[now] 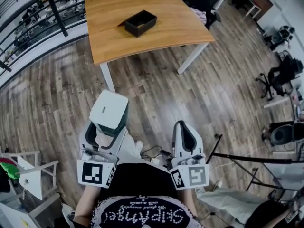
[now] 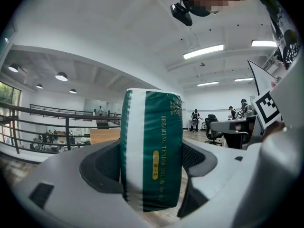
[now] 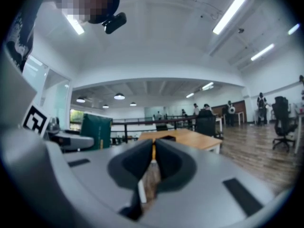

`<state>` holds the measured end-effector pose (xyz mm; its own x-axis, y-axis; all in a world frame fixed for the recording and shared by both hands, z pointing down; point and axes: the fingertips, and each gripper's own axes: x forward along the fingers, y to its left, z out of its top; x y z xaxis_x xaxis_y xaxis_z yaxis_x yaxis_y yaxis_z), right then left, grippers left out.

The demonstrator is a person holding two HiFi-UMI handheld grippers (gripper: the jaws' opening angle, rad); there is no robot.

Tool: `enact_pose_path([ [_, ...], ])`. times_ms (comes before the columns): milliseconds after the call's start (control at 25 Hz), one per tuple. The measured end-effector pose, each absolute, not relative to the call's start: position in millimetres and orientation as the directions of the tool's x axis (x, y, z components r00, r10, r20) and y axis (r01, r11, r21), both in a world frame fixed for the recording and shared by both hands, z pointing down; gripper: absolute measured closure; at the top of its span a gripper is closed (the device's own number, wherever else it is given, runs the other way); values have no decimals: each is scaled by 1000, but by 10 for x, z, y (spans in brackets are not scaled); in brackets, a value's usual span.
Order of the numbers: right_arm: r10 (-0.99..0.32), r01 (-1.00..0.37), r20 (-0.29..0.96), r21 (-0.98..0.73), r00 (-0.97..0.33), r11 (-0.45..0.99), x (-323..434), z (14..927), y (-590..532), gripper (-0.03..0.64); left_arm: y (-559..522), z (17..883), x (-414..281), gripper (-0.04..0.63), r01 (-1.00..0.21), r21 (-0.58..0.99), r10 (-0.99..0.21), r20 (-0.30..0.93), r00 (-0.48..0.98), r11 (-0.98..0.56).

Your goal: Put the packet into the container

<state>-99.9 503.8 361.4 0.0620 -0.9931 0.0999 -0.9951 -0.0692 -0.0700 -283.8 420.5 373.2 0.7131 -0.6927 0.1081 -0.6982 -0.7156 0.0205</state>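
A green and white packet (image 1: 109, 111) is clamped upright in my left gripper (image 1: 105, 133), held low in front of the person. In the left gripper view the packet (image 2: 152, 153) fills the gap between both jaws. My right gripper (image 1: 186, 136) is shut with nothing in it, its jaws meeting in the right gripper view (image 3: 153, 156). The black container (image 1: 140, 23) sits open on the wooden table (image 1: 114, 42), well ahead of both grippers. From the right gripper view the packet (image 3: 98, 132) shows at the left and the table (image 3: 190, 139) lies straight ahead.
A dark railing (image 1: 52, 8) runs along the left behind the table. Office chairs (image 1: 285, 72) and desks stand at the right. A white stand (image 1: 28, 175) sits at the lower left. Wood flooring (image 1: 156, 103) stretches between me and the table.
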Motion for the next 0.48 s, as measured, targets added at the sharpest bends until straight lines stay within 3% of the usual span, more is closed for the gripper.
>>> enact_pose_path([
  [480, -990, -990, 124, -112, 69, -83, -801, 3656, 4642, 578, 3675, 3850, -2685, 218, -701, 50, -689, 142, 710, -712],
])
